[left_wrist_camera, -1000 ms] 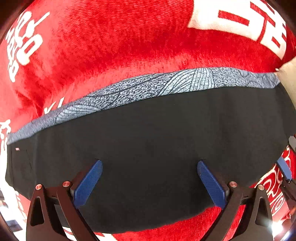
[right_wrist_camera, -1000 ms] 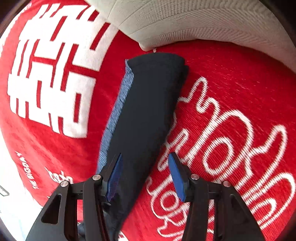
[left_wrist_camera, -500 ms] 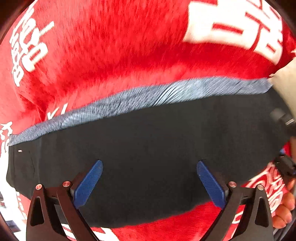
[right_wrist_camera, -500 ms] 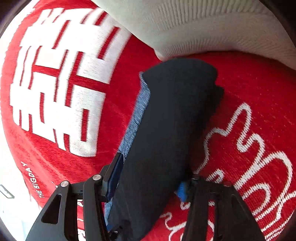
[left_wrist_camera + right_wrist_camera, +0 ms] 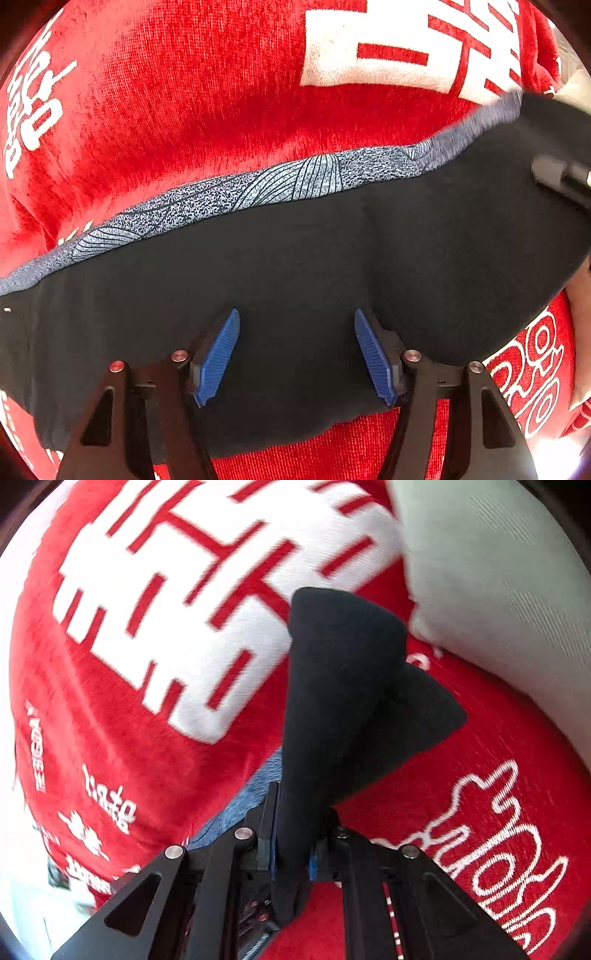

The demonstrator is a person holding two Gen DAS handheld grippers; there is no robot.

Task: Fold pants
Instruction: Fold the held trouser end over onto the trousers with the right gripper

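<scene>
Black pants [image 5: 295, 266] with a blue-grey patterned band [image 5: 229, 195] lie folded lengthwise on a red blanket [image 5: 184, 103]. My left gripper [image 5: 295, 350] hovers over the near edge of the pants, its blue pads apart and holding nothing. My right gripper [image 5: 290, 853] is shut on the end of the pants [image 5: 332, 686] and holds that end lifted off the blanket. The right gripper's body shows at the right edge of the left wrist view [image 5: 561, 177].
The red blanket [image 5: 129, 720] has large white characters and lettering. A pale cushion [image 5: 498, 590] lies at the far right, close to the lifted end of the pants. A person's hand shows at the right rim of the left wrist view [image 5: 583, 314].
My right gripper closed on the end of the pants and lifted it. My left gripper's pads moved closer together but stay apart.
</scene>
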